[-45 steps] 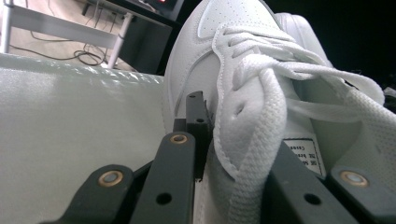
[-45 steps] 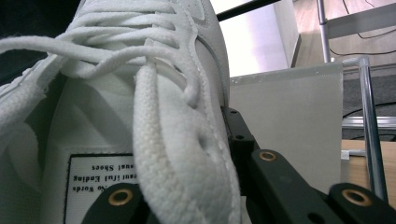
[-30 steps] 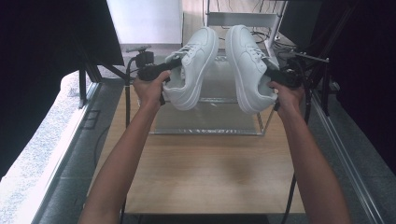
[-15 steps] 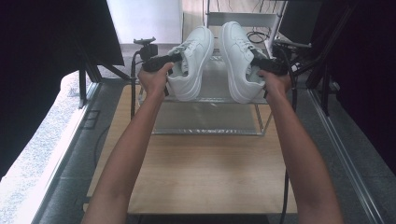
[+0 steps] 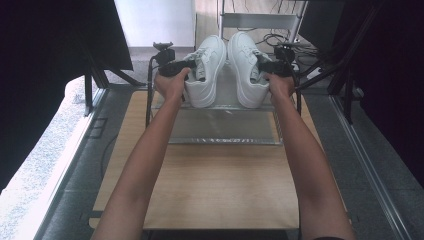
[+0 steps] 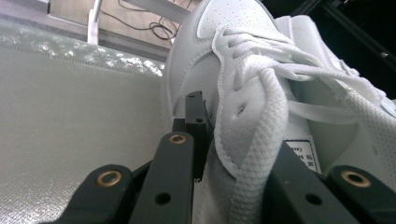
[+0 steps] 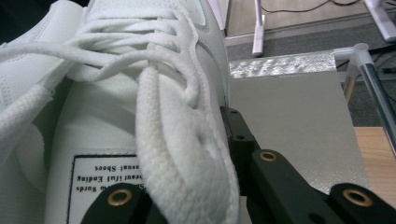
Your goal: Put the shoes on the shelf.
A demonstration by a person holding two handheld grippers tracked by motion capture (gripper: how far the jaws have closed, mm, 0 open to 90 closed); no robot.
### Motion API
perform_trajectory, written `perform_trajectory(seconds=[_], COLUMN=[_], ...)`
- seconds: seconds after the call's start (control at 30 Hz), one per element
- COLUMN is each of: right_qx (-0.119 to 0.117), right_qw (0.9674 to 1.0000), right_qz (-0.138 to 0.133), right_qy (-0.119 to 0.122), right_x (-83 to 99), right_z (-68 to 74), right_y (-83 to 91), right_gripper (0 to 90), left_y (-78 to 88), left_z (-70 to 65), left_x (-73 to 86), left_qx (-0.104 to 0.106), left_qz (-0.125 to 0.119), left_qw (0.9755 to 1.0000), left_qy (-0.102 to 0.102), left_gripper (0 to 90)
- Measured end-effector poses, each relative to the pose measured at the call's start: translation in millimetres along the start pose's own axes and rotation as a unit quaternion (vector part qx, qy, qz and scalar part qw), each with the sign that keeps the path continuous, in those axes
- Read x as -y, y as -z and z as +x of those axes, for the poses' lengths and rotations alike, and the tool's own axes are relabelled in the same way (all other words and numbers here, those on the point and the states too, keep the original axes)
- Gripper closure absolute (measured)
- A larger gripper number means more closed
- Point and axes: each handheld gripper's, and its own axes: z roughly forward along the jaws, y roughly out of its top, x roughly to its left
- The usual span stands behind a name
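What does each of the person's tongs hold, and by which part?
The left tongs grip the left white shoe by its laced side wall beside the opening; the right tongs grip the right white shoe likewise.

Two shoes side by side over the far end of the counter (image 5: 210, 185), above a shelf (image 5: 225, 127) standing on it. Left shoe (image 5: 205, 70) on the left, right shoe (image 5: 247, 67) just beside it on the right, toes pointing away. Left gripper (image 5: 172, 67) at the left shoe's outer side, right gripper (image 5: 277, 67) at the right shoe's outer side. Cables (image 5: 272, 40) on the floor behind.
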Motion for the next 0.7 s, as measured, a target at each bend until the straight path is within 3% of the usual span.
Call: perform_trajectory(seconds=[0.23,0.3,0.53,0.67,0.7], right_qx=[0.016,0.031,0.039,0.042,0.039], right_qw=[0.9999,0.9995,0.9991,0.9989,0.999], right_qz=[0.002,0.003,0.008,0.0,-0.001], right_qy=[-0.004,0.001,0.012,0.019,0.019], right_x=[0.9,0.6,1.0,1.4,1.5], right_z=[3.0,6.4,16.2,21.4,21.2], right_y=[-9.8,-11.7,-18.9,-19.4,-19.1], right_gripper=[84.6,83.5,76.4,72.4,69.8], left_y=[-9.2,-11.4,-26.9,-27.8,-27.4], left_z=[1.2,-2.2,-10.3,-4.3,-5.5], left_x=[-0.5,-0.7,4.0,3.0,3.4], left_qx=[-0.006,-0.015,-0.036,-0.023,-0.023], left_qz=[0.007,0.007,0.02,0.021,0.018], left_qw=[0.9998,0.9998,0.9991,0.9992,0.9993], left_qy=[0.02,0.012,0.005,0.026,0.023], left_gripper=[82.5,82.5,78.0,74.0,72.4])
